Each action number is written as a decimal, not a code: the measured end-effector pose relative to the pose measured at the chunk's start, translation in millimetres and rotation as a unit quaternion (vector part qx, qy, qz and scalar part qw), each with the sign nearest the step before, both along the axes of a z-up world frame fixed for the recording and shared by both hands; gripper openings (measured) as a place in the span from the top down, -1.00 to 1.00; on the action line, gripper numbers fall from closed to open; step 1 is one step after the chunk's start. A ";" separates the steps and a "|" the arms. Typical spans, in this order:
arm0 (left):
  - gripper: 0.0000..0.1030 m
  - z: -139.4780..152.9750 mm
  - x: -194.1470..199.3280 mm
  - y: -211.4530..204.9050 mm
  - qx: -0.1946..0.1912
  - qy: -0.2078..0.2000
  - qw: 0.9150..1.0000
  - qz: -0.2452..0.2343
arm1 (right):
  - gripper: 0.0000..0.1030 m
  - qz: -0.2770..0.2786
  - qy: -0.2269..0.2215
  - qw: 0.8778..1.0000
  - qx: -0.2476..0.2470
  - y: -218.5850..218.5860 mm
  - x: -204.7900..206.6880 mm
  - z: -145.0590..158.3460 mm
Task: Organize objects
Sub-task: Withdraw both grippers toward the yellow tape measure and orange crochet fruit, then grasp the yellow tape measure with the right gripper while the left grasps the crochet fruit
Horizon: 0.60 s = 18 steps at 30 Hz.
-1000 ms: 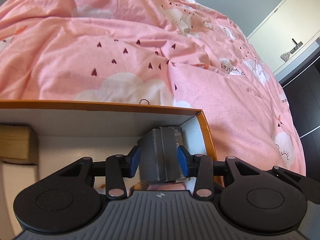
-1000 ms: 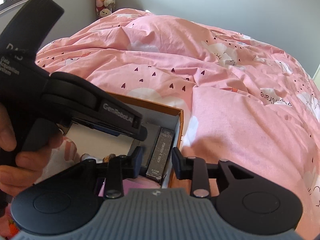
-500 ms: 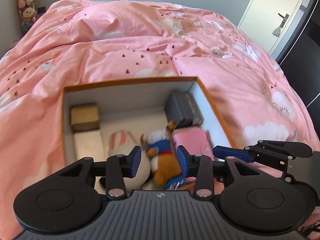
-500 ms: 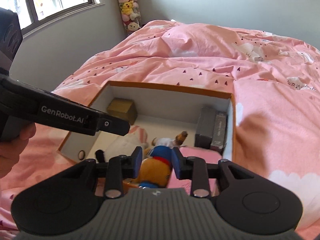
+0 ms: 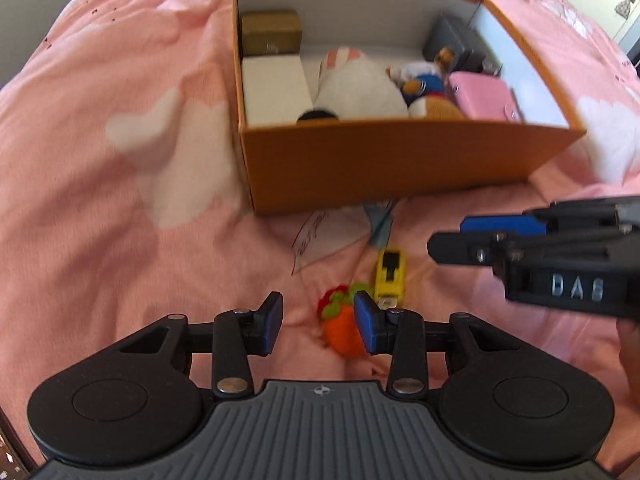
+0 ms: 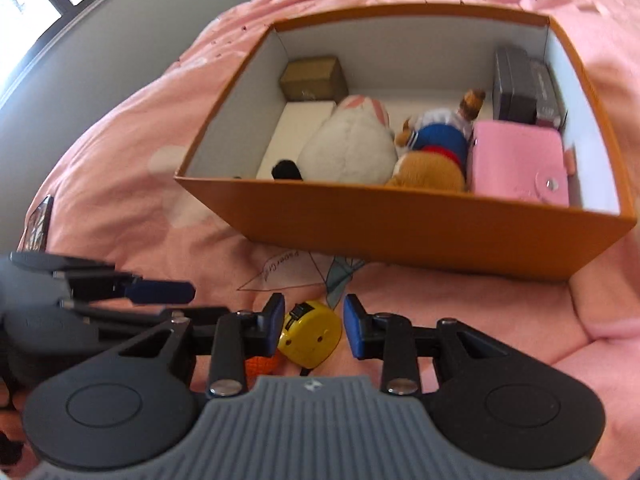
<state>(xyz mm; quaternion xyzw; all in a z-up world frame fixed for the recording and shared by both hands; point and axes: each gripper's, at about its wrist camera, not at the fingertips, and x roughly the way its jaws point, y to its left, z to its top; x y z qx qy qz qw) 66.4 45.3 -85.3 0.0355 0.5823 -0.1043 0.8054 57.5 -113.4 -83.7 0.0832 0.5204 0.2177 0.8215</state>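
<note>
**boxfan:** So both the left gripper (image 5: pixel 318 322) and the right gripper (image 6: pixel 314 326) have their jaws apart, nothing clamped. What's left to pack sits on the pink duvet (image 5: pixel 120 160), just in front of the orange box (image 6: pixel 400 228): a yellow tape measure (image 6: pixel 310 338) and a little knitted carrot (image 5: pixel 344 330) right next to it.

**tidy_tom:** Yeah, the tape measure is lined up between the right jaws, the carrot between the left ones, neither touched as far as I can see.

**boxfan:** How would you grab them?

**tidy_tom:** My guess is the tape measure is hard, smooth plastic and a bit hefty, so pinch it across the flat sides, squarely, or it could slip. The carrot looks soft and light; squeeze the fat middle, not the green top. It'll squash, won't break.
</note>
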 end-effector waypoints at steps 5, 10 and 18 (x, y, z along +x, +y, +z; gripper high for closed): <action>0.11 -7.3 -12.7 0.3 -0.014 0.006 1.000 -0.027 | 0.28 -0.009 0.033 0.999 0.013 10.0 5.1 -12.2; 0.04 -15.9 -17.3 2.7 -0.011 0.011 0.999 -0.031 | 0.22 -0.001 0.058 0.998 0.002 25.4 8.6 -26.0; -0.07 -23.6 -14.7 5.3 -0.025 0.013 0.999 -0.035 | 0.17 -0.008 0.107 0.994 0.006 29.7 16.0 -48.1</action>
